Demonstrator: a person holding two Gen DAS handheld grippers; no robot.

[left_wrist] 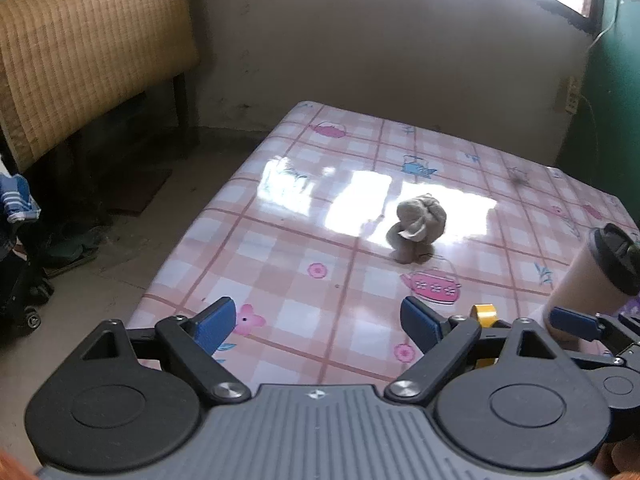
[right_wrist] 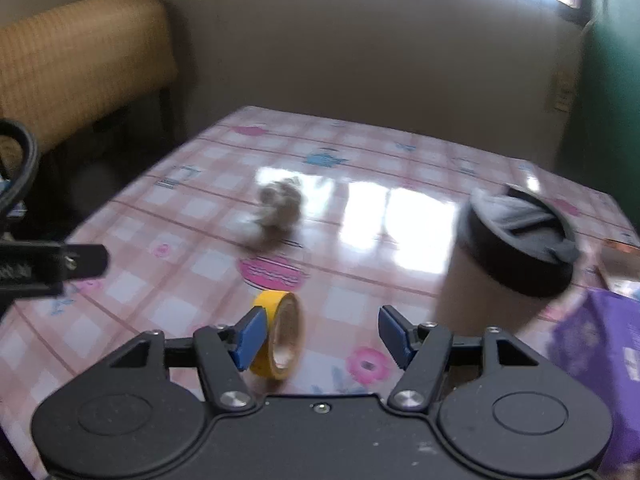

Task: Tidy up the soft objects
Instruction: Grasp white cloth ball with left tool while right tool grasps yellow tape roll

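Note:
A small grey-brown plush toy lies on the pink checked tablecloth near the table's middle; it is blurred in the right wrist view. My left gripper is open and empty, above the table's near edge, well short of the toy. My right gripper is open and empty, with a roll of yellow tape standing on edge just inside its left finger. The right gripper's blue finger also shows at the right of the left wrist view.
A tan cup with a black lid stands at the right, also in the left wrist view. A purple package lies at the near right. A woven-backed bench stands left of the table, by the wall.

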